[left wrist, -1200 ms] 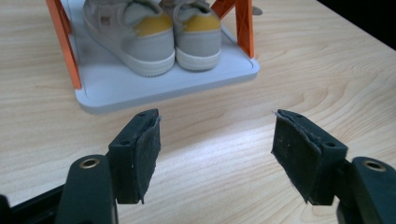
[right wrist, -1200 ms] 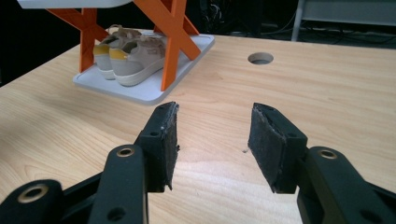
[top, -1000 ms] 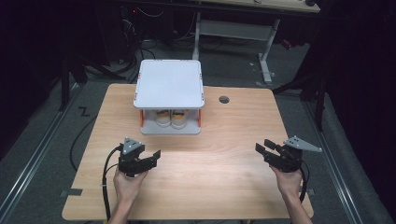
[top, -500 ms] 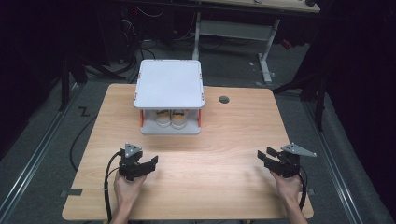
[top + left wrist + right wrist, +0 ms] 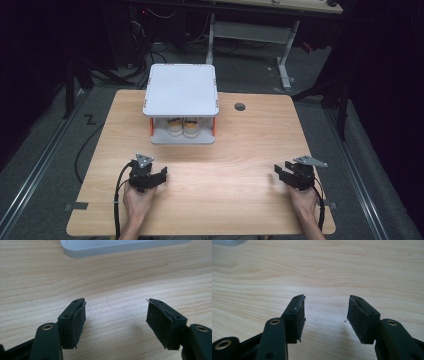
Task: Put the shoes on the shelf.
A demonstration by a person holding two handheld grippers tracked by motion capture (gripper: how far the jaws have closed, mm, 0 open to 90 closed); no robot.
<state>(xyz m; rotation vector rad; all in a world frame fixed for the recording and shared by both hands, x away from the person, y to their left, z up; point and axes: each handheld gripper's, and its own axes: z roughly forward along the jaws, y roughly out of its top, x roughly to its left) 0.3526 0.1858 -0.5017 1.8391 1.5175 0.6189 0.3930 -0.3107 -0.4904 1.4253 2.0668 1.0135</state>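
My left gripper (image 5: 156,176) rests low over the wooden table (image 5: 225,165) at the front left, jaws open with only bare wood between them (image 5: 115,315). At the front right sits my right gripper (image 5: 281,175); its jaws have just been opening and stand open on nothing (image 5: 326,315). A white two-level rack (image 5: 181,90) with orange posts stands at the table's far middle. Two pale cups with yellow bands (image 5: 183,126) sit side by side on its lower shelf. The rack's white base edge (image 5: 120,246) shows at the top of the left gripper view.
A round grommet hole (image 5: 240,106) lies in the table right of the rack. Black cables trail from both grippers over the front edge. A desk frame and dark floor lie beyond the far edge.
Both hands have sunk toward the tabletop and now sit close to the front edge. The right gripper's jaws stand a little wider than before.
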